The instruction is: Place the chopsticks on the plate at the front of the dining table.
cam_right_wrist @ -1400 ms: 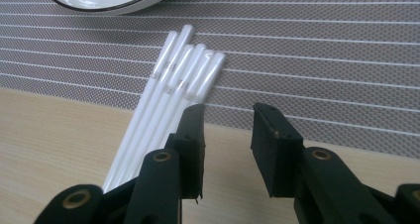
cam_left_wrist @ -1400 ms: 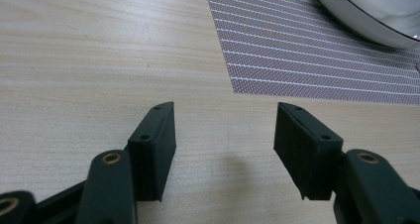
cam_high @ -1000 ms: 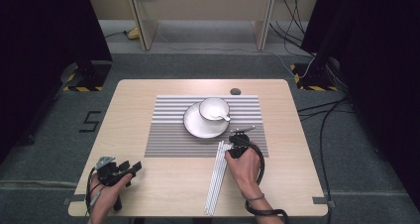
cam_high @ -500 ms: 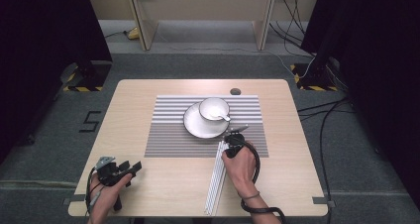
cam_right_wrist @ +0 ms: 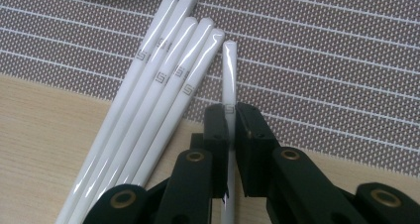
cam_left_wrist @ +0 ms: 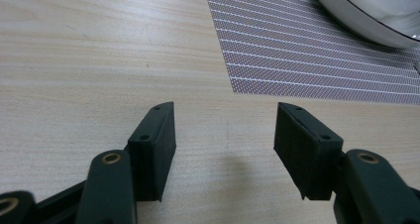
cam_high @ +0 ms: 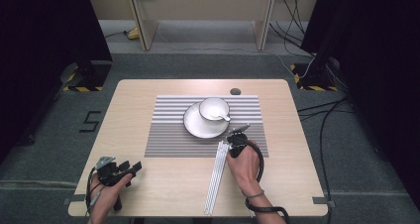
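Right gripper view, jaws pinching chopstick, logo unreadable

My light wooden table stands on grey carpeted floor. Beyond it stands a pale wooden desk frame. Dark curtains flank both sides. Black cables trail across the floor at right; yellow-black hazard tape marks the stand bases.

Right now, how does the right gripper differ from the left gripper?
The right gripper is shut on one white chopstick at the placemat's edge, its jaws having just closed; the left gripper is open and holds nothing. The right is over the chopsticks; the left over bare table. Both have black jaws.
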Available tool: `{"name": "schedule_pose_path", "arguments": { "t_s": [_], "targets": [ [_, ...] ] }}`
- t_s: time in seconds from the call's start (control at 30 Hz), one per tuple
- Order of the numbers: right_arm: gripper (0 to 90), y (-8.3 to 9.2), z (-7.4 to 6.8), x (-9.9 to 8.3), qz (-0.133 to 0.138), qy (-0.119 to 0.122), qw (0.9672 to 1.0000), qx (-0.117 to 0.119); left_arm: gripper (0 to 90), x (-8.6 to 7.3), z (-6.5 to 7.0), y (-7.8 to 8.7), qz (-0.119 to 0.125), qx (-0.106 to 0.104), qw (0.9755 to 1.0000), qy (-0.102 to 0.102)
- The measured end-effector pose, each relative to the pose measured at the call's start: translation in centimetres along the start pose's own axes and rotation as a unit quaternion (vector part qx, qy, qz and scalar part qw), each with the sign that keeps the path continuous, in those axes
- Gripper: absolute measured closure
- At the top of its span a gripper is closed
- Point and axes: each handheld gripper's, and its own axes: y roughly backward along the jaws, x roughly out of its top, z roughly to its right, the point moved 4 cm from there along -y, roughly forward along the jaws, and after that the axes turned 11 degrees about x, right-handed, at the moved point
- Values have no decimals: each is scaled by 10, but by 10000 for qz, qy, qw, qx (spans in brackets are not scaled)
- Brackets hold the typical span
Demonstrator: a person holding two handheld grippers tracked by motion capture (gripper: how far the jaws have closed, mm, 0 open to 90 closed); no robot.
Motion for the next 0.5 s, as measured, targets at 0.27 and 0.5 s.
{"name": "schedule_pose_path", "arguments": {
  "t_s": [0.27,0.5],
  "targets": [
    [794,7,-1,2,-50,47,9998,167,410,0,0,0,2,-4,10000,6],
    [780,12,-3,1,-520,112,9979,362,410,0,0,0,3,-13,10000,15]
  ]
}}
